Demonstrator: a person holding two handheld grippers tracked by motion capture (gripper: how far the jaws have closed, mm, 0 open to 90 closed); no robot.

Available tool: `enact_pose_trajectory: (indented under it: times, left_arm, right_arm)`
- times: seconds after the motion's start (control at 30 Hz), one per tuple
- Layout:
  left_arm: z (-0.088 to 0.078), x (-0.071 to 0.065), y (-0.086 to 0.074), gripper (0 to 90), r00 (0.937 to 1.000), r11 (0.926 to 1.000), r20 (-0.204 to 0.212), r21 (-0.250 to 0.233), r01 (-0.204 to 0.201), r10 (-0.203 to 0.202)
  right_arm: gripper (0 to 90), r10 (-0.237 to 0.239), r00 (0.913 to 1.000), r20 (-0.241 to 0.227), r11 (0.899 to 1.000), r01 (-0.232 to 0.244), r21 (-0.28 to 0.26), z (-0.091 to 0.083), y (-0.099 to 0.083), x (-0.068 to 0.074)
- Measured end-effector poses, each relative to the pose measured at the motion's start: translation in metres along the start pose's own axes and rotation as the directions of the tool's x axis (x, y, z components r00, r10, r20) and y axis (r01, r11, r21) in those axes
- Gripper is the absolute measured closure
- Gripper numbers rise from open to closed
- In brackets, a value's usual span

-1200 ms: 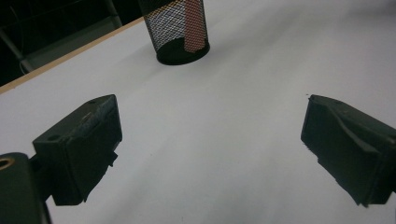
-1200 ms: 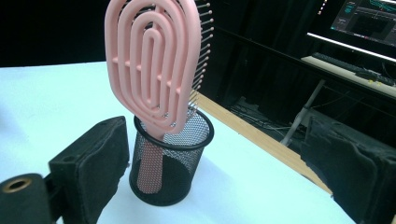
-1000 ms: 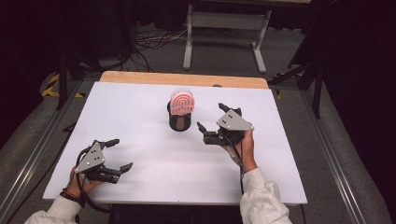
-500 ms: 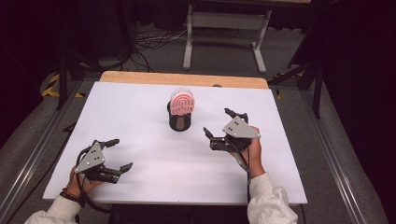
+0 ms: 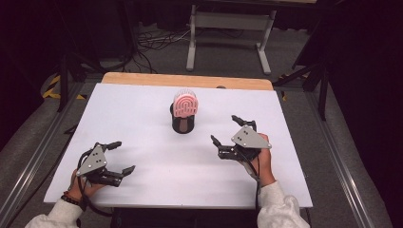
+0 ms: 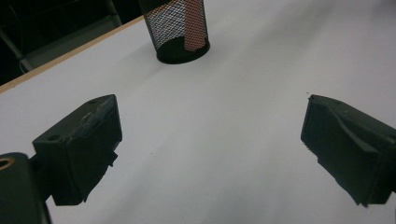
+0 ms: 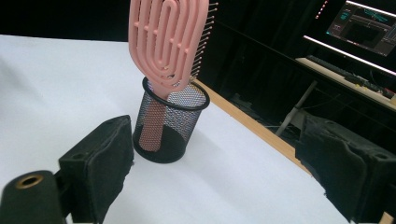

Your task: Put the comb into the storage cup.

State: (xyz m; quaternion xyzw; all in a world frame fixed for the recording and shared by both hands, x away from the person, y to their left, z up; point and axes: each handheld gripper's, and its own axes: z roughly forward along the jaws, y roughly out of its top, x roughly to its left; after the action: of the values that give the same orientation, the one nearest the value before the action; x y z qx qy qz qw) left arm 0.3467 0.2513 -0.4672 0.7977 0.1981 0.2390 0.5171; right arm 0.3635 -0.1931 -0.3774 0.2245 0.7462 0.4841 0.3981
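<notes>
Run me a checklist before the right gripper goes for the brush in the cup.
1. Right gripper open: ok, jaws stand wide apart with nothing between them.
2. Brush reachable: ok, its pink head stands well above the rim of the cup, handle down inside.
3. Cup upright: ok, it stands on its base on the table.
4. Path clear: ok, bare table lies between the right gripper and the cup.
5. Left gripper out of the way: ok, open and empty near the table's near left corner.
6. Cup will stay put when the brush is lifted: cannot tell, nothing holds it.
</notes>
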Motion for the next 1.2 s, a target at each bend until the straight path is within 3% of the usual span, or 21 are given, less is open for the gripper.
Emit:
enact_pose_trajectory:
  times: [0.67, 1.2]
  left_arm:
    - [0.001, 0.0, 0.0, 6.2, 1.0, 1.0, 0.004, 0.003, -0.004, 0.004]
    - [0.0, -0.001, 0.0, 6.2, 1.0, 1.0, 0.003, 0.003, -0.008, 0.008]
  right_arm:
    - [11.4, -0.013, 0.9999, -0.008, 1.0, 0.013, 0.013, -0.021, -0.012, 0.004]
    - [11.4, -0.018, 0.9995, -0.027, 0.999, 0.019, 0.04, -0.03, -0.034, 0.011]
